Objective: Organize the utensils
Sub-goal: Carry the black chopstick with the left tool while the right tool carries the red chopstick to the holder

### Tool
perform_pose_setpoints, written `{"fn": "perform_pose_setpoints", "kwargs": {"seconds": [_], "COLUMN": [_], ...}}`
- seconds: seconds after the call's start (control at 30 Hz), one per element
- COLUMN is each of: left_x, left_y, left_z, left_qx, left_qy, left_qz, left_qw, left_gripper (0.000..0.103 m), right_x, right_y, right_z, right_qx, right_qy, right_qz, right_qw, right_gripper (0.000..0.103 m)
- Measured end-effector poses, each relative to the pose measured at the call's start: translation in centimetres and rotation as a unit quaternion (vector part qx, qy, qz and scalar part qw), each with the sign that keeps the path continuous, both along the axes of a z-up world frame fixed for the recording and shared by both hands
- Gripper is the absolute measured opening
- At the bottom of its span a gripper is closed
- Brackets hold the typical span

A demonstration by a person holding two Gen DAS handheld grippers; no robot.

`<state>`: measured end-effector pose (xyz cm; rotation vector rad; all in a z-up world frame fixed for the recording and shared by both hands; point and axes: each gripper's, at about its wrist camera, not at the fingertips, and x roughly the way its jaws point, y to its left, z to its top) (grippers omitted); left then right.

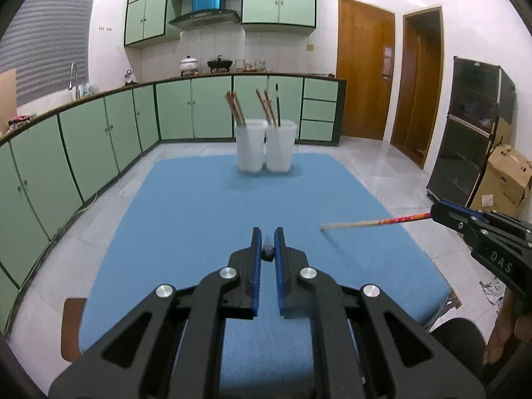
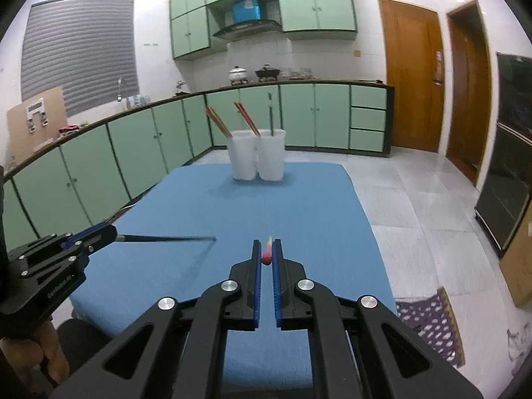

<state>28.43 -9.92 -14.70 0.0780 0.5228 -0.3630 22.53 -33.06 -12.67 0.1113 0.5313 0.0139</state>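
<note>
- Your left claw point(image 1: 267, 244) is closed to a narrow gap on a black chopstick point(image 2: 166, 239), gripping it at its thick end. From the right wrist camera, the stick juts out past the claw, held above the blue worktop point(image 1: 206, 206) with its thin tip pointing toward the middle.
- Your right claw point(image 2: 266, 252) is likewise pinched on a wooden chopstick with a red patterned end point(image 1: 372, 222). The red end sits between the fingers; the pale tip reaches out over the right part of the worktop.
- Both sticks are in the air, near the front of the worktop and well apart from the holders.
- Two white translucent cups stand side by side, touching, at the far edge of the worktop.
- The left cup point(image 1: 249, 148) holds brown wooden chopsticks leaning left.
- The right cup point(image 1: 280, 148) holds reddish-brown chopsticks leaning left and one black chopstick standing nearly upright.
- Beyond the worktop, green kitchen cabinets point(image 1: 176, 109) run along the wall, with pots on the counter above them.
- A wooden door point(image 1: 364, 76) stands to the right.
</note>
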Motion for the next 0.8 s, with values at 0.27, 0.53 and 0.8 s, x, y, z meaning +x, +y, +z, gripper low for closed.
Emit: {"fn": "perform_pose_setpoints", "kwargs": {"seconds": [0.27, 0.53, 0.8], "left_x": [2.2, 4.7, 7.2], "left_y": [-0.6, -1.0, -0.7], "left_z": [4.5, 5.9, 6.2], "left_qx": [0.008, 0.006, 0.003], "left_qy": [0.001, 0.024, 0.044], "left_qz": [-0.013, -0.027, -0.035], "left_qw": [0.9999, 0.9993, 0.9984], "left_gripper": [0.006, 0.006, 0.006], "right_x": [4.5, 9.3, 12.4], "right_y": [0.2, 0.1, 1.1], "right_z": [3.8, 6.0, 6.8], "right_qx": [-0.018, -0.033, -0.06], "right_qy": [0.046, 0.072, 0.087], "right_qz": [0.055, 0.082, 0.101], "right_qw": [0.997, 0.993, 0.989], "right_gripper": [0.006, 0.006, 0.006]}}
